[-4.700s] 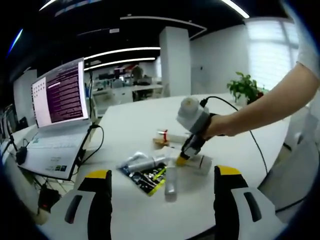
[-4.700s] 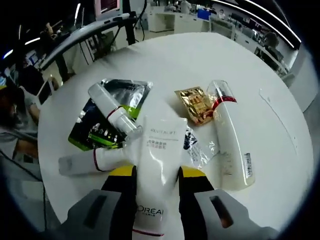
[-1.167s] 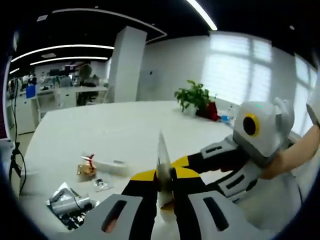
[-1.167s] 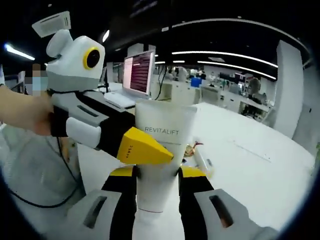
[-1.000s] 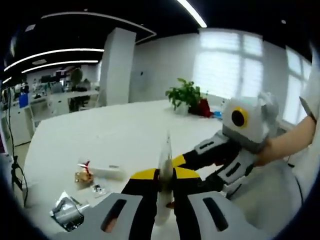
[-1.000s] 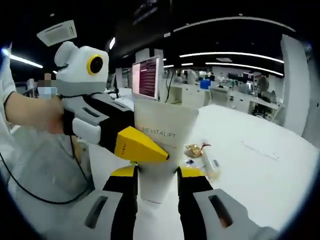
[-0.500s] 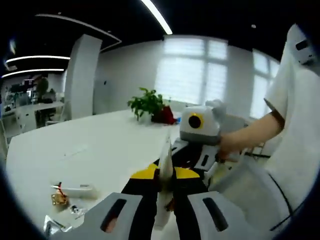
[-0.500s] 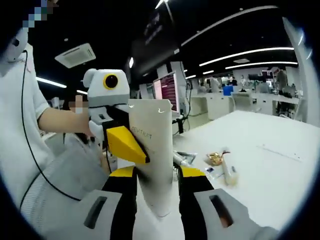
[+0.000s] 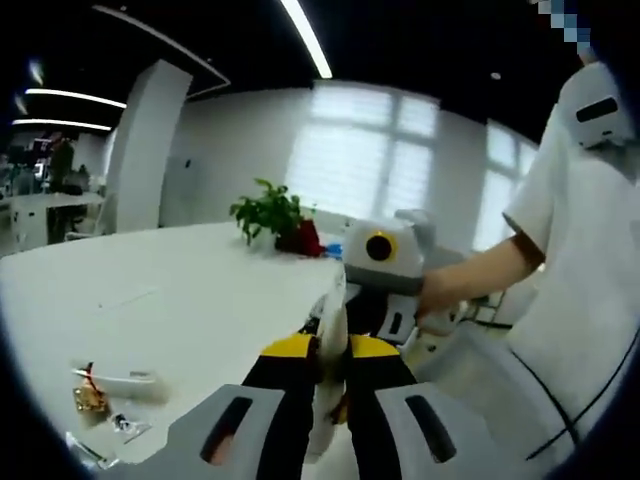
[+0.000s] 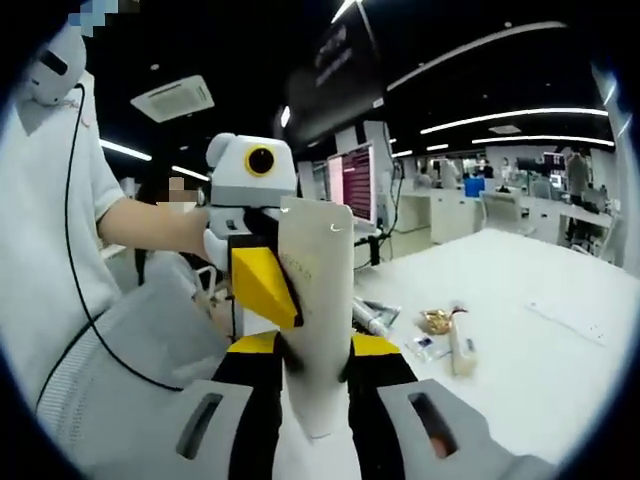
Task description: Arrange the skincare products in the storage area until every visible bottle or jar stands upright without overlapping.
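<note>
Both grippers clamp the same white tube (image 10: 318, 300), held in the air above the white table (image 9: 190, 290). The left gripper (image 9: 332, 350) pinches the tube's flat crimped end, which rises edge-on between its jaws; the right gripper (image 10: 318, 352) grips the tube's body lower down, with the left gripper's yellow fingertip pressed on the tube just above and left of it. Compared with a second ago, the pair has swung round, so the tube now faces the person, not the table. Well beyond and right of the right gripper lie a white bottle (image 10: 460, 350) and a gold sachet (image 10: 435, 320), still flat. Standing the tube upright is not yet done.
</note>
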{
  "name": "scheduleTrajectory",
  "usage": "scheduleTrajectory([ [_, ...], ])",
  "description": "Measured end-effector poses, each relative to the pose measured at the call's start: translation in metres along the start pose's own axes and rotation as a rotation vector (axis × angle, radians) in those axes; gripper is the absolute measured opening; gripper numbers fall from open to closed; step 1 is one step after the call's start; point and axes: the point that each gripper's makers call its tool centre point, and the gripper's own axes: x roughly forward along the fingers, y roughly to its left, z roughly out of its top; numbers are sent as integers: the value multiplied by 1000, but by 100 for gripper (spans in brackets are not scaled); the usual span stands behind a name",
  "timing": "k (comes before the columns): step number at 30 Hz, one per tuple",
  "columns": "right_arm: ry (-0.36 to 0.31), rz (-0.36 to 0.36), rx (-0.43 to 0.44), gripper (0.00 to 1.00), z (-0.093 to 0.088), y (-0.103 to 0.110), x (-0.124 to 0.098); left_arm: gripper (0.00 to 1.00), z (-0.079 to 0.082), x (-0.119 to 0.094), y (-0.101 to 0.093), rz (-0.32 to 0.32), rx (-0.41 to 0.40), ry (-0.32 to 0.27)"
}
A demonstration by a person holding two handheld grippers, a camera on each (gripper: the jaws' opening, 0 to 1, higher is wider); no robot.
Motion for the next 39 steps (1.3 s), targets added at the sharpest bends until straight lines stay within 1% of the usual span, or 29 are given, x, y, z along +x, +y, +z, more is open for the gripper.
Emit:
scheduleTrajectory([
  [3, 22, -15, -25, 23, -5, -5, -1, 9, -5, 5, 3, -4, 11, 28],
  [4, 46, -29, -48, 23, -10, -9, -2, 9, -8, 8, 4, -8, 22, 49],
  [5, 55, -34, -57, 23, -12, -11, -2, 9, -10, 10, 5, -15, 28, 65],
  [11, 61, -71, -80, 23, -19, -23, -4, 9, -14, 19, 12, -23, 37, 95],
  [15, 89, -101, -87, 23, -29, -34, -5, 9, -20, 28, 20, -24, 28, 114],
  [21, 122, -133, -84, 23, -44, -51, -6, 10, -31, 41, 37, -14, 7, 140],
  [28, 145, -153, -49, 23, -62, -71, -4, 11, -43, 54, 57, -14, -19, 168],
  [30, 146, -159, -37, 23, -64, -78, -4, 11, -44, 57, 63, -18, -44, 171],
  [32, 147, -170, -30, 23, -66, -85, -4, 11, -44, 59, 70, -20, -50, 166],
  [39, 155, -186, -16, 23, -74, -104, -4, 11, -45, 69, 83, -26, -62, 170],
])
